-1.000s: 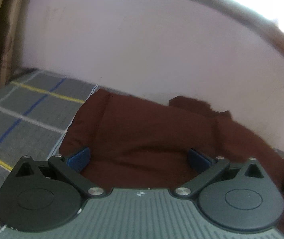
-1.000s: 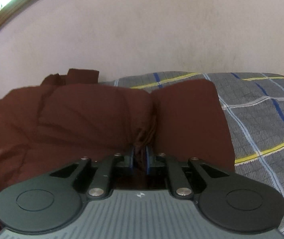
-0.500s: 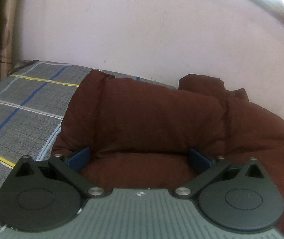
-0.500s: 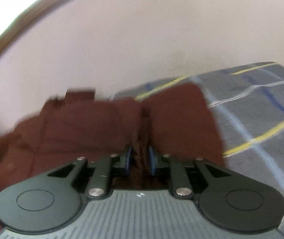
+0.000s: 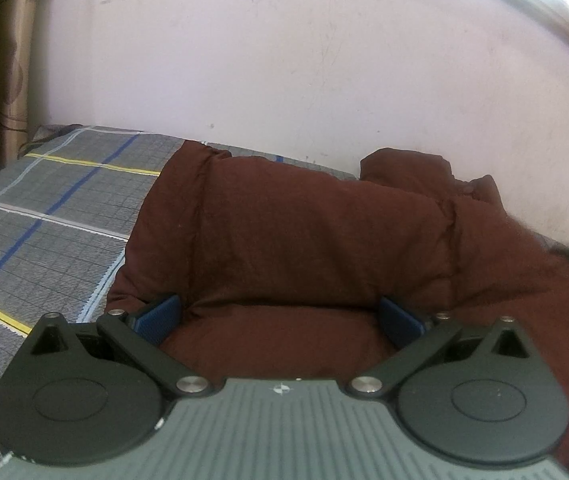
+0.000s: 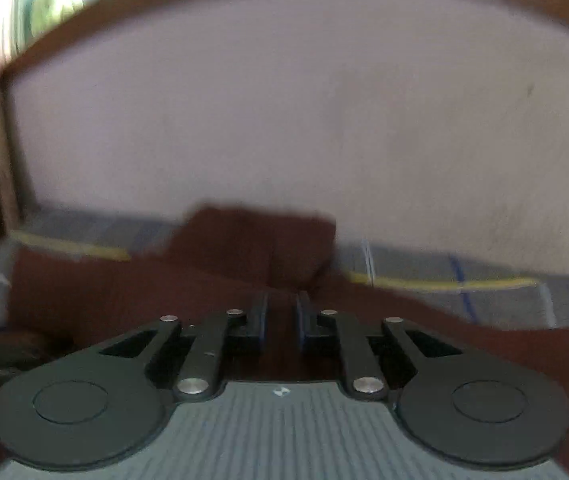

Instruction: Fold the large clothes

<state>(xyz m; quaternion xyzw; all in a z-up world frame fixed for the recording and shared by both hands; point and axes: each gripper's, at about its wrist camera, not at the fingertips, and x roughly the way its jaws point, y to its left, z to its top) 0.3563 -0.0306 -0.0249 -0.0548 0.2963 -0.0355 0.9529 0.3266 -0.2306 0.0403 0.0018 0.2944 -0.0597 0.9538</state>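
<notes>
**Puffy jacket part-folded, one gripper spread over it, the other narrowed**

The bulky dark maroon padded jacket [image 5: 304, 240] lies on the grey checked bedsheet with blue and yellow lines [image 5: 52, 216], close against the pale pink wall [image 5: 284, 60]. The left gripper [image 5: 280, 316] stands wide apart, its blue pads [image 5: 156, 316] resting on either side of a thick roll of fabric without pinching it. The right gripper [image 6: 282, 316] shows a narrow gap; that view is blurred, so whether cloth is caught there cannot be told.

The work seems mid-fold: one layer appears already doubled over. Next would likely come pressing the bulk flat, then taking an edge.

The jacket's long axis runs roughly along the wall, its bunched end [image 5: 404, 168] toward the right.
</notes>
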